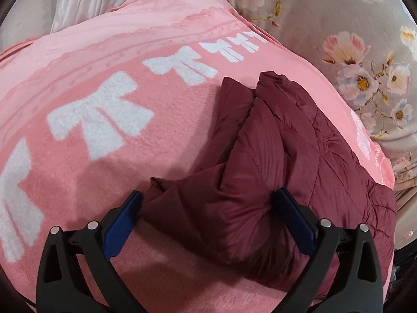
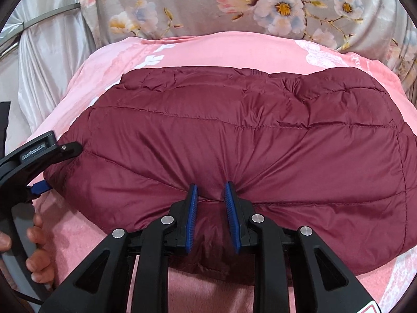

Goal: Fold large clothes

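Maroon nylon: your jacket (image 2: 234,140) is quilted, puffy and thin-shelled, so expect it light, soft and springy, likely to puff back out of any crease you press in.
Slip: that shell has a sheen, so I'd judge it slick; a shallow pinch could slide off.
Where to grab: go for edges, seams or a bunched fold, not the smooth middle of a panel.
Right gripper (image 2: 209,189): it's narrow and pinched on the jacket's near edge, fabric puckering in towards both blue pads.
Left gripper (image 1: 207,195): jaws stand wide, a folded lump of jacket sitting between them; the right pad touches cloth, but nothing looks squeezed, so I'd call it unclamped.
Your hand (image 2: 39,247): fingers wrapped on the left gripper's handle, low at the left edge of the right view.
Jacket's place: it lies on the blanket (image 1: 78,156), pink fleece with white bows, itself spread over a floral sheet (image 2: 182,5).
Shape now: from the right view it's a broad, rounded slab with stitched bands running across; from the left view its end is creased into ridges, a sleeve-like strip pointing away.
Look: uniform maroon, no print; a small dark tab shows at the far edge.
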Tool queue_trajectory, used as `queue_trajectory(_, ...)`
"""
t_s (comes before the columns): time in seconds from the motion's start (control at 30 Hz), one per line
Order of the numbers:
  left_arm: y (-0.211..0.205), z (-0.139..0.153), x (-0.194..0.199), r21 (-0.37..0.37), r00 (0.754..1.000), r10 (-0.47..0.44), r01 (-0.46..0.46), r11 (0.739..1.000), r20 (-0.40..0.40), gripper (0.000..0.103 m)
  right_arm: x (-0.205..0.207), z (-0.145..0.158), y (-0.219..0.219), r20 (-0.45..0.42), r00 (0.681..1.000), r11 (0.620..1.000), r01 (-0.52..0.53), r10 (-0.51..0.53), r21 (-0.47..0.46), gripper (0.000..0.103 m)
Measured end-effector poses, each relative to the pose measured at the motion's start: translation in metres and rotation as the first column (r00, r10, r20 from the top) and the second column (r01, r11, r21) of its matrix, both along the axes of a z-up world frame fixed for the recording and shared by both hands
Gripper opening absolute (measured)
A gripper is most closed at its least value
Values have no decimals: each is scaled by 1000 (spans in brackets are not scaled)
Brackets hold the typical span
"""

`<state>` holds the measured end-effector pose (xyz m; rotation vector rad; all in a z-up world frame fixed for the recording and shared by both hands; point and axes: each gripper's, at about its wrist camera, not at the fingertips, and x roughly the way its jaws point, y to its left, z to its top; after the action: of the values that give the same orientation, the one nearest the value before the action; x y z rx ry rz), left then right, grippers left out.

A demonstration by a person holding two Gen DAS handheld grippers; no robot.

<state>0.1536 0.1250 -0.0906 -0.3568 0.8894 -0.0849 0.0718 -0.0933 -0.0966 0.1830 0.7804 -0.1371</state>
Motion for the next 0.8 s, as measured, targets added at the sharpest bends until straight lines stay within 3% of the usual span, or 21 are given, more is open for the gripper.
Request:
queue_trajectory(0.07, -5, 1, 4, -14, 1000, -16, 16, 1000, 2, 97, 1, 0, 1, -4, 1000, 1000, 0, 0, -5, 24)
queue_trajectory(0.13, -9, 2, 8, -48, 999, -43, 43, 998, -2, 81, 1, 0, 0, -4, 1000, 1000, 1, -1, 2, 24)
queue_trajectory(0.2, -12, 6, 10, -153, 995, -100, 97, 983, -16, 37, 1, 1, 0, 0, 1000, 1000, 1, -1, 11, 24)
queue_trajectory(0.27, -14, 17, 8, -190, 992, -127, 124, 974, -3, 23, -1, 4, -2, 10, 1000, 1000, 6, -6, 20, 22)
queue_trajectory(0.33, -14, 34, 2, -199, 989, -143, 148, 969, 40, 18, -10, 11, -6, 30, 999, 999, 33, -34, 22, 16)
queue_trajectory(0.53, -27, 95, -30, -238, 953, -238, 280, 930, 190, 16, -33, 16, -22, 24, 998, 997, 62, -63, 50, 15)
queue_trajectory(0.67, -69, 129, -57, -177, 901, -333, 389, 904, 277, 16, -29, 5, -18, 16, 999, 999, 41, -41, 25, 15)
queue_trajectory(0.8, -118, 151, -76, -100, 839, -438, 490, 866, 322, 16, -34, 12, -29, 29, 999, 996, 24, -26, 81, 15)
